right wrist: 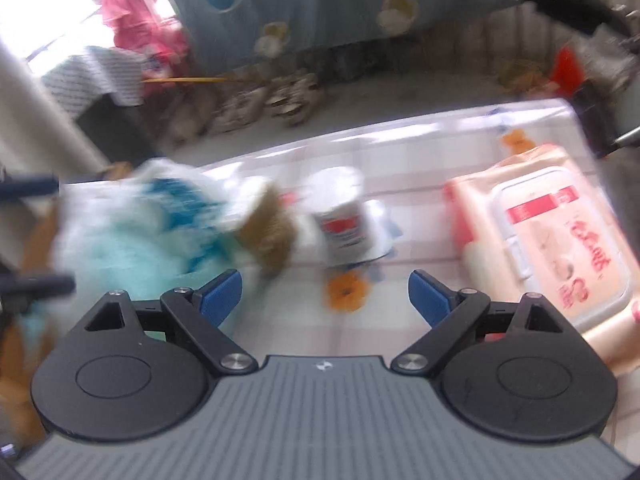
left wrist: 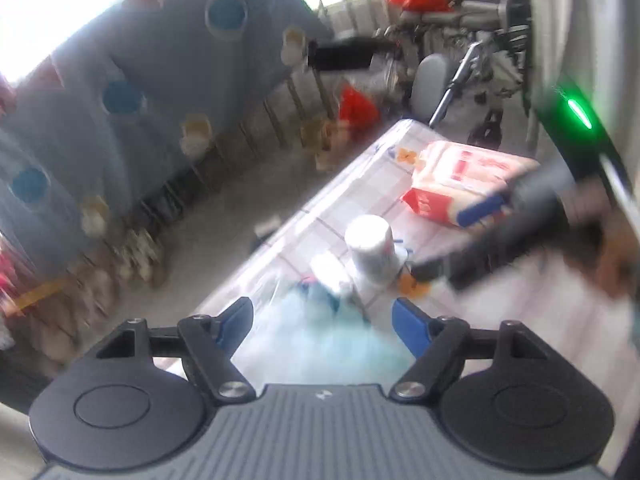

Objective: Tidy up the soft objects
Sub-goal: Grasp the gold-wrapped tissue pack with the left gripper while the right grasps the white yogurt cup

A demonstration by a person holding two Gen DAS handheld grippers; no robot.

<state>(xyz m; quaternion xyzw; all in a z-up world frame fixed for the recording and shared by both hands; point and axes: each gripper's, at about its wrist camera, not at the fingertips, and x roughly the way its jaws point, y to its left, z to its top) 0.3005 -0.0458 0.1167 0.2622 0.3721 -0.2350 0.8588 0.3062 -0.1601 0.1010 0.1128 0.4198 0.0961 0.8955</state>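
left gripper (left wrist: 322, 320) jaws wide apart, right gripper (right wrist: 326, 294) likewise, both angled downward

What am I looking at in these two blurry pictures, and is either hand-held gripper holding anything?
There is no robot here: a person carries a two-finger tool in each hand, and each tool has a camera looking out along its blue fingers. One picture comes from the left hand-held gripper, the other from the right hand-held gripper. Both have their jaws open with nothing pressed between them. On the checked tablecloth lie a pale blue fluffy bundle, a brown sponge-like piece, a toilet paper roll and a pack of wet wipes. The dark shape at the right of the left picture is the other gripper. Everything is smeared by motion blur.
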